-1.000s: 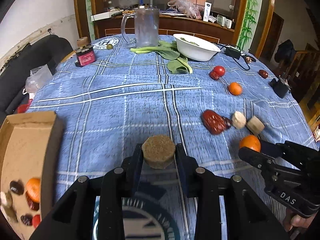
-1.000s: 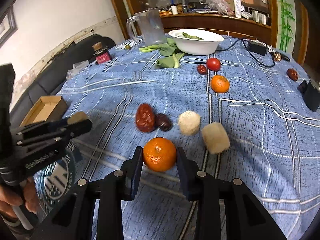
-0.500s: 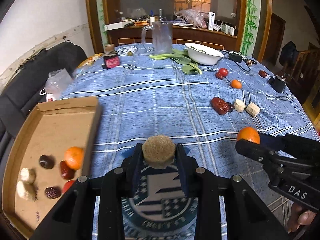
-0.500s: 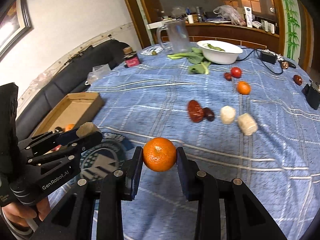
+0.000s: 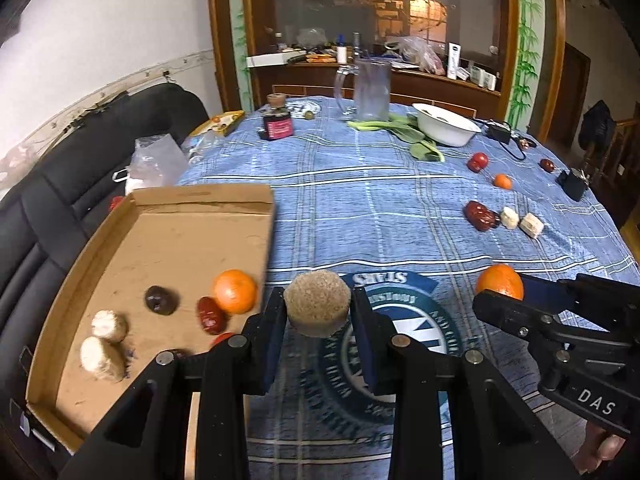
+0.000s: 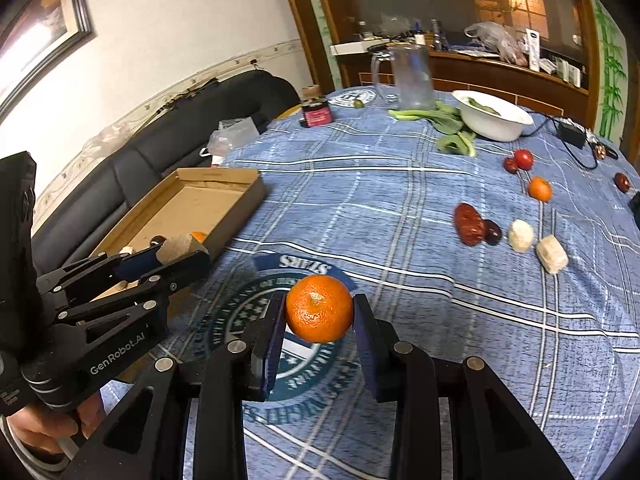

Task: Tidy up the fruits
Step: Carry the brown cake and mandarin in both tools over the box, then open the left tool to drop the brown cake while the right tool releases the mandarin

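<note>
My left gripper [image 5: 317, 312] is shut on a round brown cake-like piece [image 5: 317, 303], held in the air just right of the cardboard tray [image 5: 180, 248]. The tray holds an orange [image 5: 234, 291], dark dates and pale pieces. My right gripper [image 6: 319, 312] is shut on an orange [image 6: 319, 308] above the table's round logo [image 6: 256, 320]. In the right wrist view the left gripper [image 6: 176, 258] sits at the left with its brown piece [image 6: 178, 247]. On the blue cloth lie a red date [image 6: 468, 224], two pale blocks [image 6: 520, 235], a small orange [image 6: 539, 189] and a tomato [image 6: 523, 159].
A white bowl [image 5: 446, 130], green leaves [image 5: 408, 132], a glass jug [image 5: 370, 90] and a dark jar [image 5: 277, 124] stand at the far side. A black sofa [image 5: 60, 184] runs along the left. A black charger with its cable [image 5: 500, 134] lies far right.
Both grippers have moved left and back toward the cardboard tray, each carrying its piece. The tray has come fully into the left wrist view and the loose fruit has receded.
</note>
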The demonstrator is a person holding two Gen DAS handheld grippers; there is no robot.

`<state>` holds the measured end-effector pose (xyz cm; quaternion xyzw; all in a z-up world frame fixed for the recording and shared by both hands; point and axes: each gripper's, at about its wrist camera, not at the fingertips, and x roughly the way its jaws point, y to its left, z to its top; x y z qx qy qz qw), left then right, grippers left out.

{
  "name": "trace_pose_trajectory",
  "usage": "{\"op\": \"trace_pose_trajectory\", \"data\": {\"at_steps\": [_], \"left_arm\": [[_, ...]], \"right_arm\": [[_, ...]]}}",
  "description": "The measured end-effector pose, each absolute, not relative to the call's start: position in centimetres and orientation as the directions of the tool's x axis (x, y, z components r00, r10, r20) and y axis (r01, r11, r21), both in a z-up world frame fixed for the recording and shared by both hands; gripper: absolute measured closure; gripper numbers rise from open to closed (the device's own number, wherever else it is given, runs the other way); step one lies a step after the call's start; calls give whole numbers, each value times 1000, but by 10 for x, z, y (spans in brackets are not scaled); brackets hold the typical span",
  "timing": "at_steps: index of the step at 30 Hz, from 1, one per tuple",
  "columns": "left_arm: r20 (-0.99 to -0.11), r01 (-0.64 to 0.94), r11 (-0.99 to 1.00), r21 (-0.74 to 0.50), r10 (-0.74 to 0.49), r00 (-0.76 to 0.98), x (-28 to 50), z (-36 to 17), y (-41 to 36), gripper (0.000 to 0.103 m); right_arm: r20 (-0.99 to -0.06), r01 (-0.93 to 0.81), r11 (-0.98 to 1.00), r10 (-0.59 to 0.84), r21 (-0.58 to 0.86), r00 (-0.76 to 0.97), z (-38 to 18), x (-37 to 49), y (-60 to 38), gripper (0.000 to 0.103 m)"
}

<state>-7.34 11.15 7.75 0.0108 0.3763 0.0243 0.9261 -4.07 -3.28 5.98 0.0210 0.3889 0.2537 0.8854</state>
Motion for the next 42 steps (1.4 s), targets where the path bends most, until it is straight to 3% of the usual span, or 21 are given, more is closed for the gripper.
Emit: {"op": "trace_pose_trajectory", "data": {"at_steps": [26, 42], "left_arm": [[-703, -208, 977, 33, 171, 691, -110, 74, 217, 72], [-737, -202, 979, 11, 144, 661, -119, 59, 233, 72]], "right_arm": [[-687, -592, 784, 536, 188, 491, 68, -47, 69, 66], [-704, -656, 728, 573, 202, 419, 60, -26, 125, 66]]}}
